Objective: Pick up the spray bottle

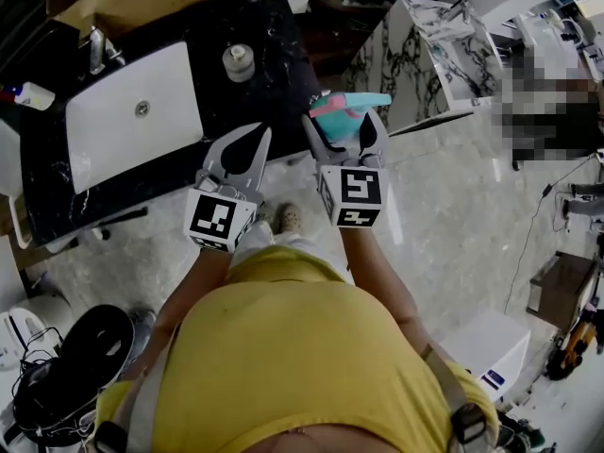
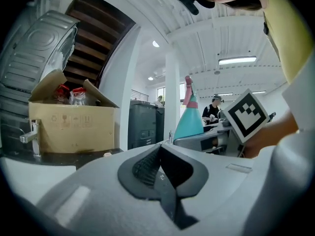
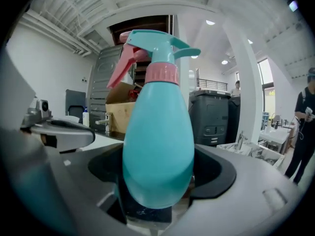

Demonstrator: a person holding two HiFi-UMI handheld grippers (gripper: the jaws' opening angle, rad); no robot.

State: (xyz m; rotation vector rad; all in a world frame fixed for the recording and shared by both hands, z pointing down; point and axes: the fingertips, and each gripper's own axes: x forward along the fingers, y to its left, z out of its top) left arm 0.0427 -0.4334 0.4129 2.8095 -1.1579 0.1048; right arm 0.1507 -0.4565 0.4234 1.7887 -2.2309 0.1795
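Note:
The spray bottle (image 1: 351, 108) is teal with a pink collar and trigger. My right gripper (image 1: 342, 132) is shut on its body, by the right front corner of the black counter (image 1: 269, 36). In the right gripper view the bottle (image 3: 157, 132) fills the middle, standing along the jaws of that gripper (image 3: 157, 193), nozzle pointing right. My left gripper (image 1: 247, 147) hangs just left of it over the counter's front edge, shut with nothing in it. In the left gripper view, the pads of that gripper (image 2: 160, 173) meet, and the bottle (image 2: 191, 121) shows beyond beside the right gripper's marker cube (image 2: 246, 114).
A white sink basin (image 1: 132, 111) with a faucet (image 1: 97, 50) is set in the counter, with a round jar (image 1: 239, 61) behind the grippers. A cardboard box (image 2: 71, 124) stands at the back. A white marble unit (image 1: 415, 55) is to the right, a black bag (image 1: 75, 357) on the floor.

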